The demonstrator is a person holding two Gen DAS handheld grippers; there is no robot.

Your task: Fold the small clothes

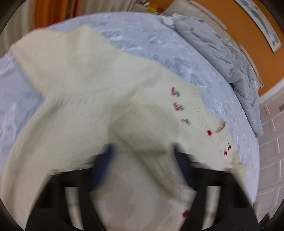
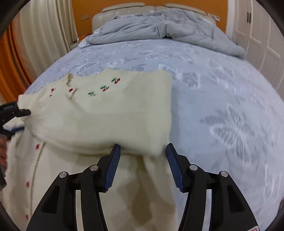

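- cardigan (image 2: 99, 113): cream knit with embroidered cherries (image 2: 115, 80) near the collar and red buttons (image 2: 37, 146) down the front; lies on the bed (image 2: 221, 99), one part folded across the body so that a straight folded edge runs along its right side.
- same cardigan in the left wrist view (image 1: 85, 92): fills most of the frame, much blurred; collar (image 1: 221, 126) towards the right, cherries (image 1: 176, 106) just beside it.
- right gripper (image 2: 142, 156): fingers wide apart, blue ribbed pads (image 2: 113, 167) facing each other; the lower edge of the folded part lies between the fingertips, and neither pad can be seen to press it.
- left gripper (image 1: 142, 156): fingers spread wide over the knit, blurred; whether cloth is touched cannot be told. in the right wrist view it appears at the left edge (image 2: 17, 113), tips at the cardigan's shoulder.
- bed: blue-grey sheet printed with pale butterflies (image 2: 229, 128).
- duvet (image 2: 159, 26): grey, crumpled in a heap at the head of the bed, well apart from the cardigan.
- headboard (image 2: 124, 7): cream, padded, behind the duvet.
- wall (image 1: 239, 23): orange; curtain (image 2: 44, 26) pale, at the left.
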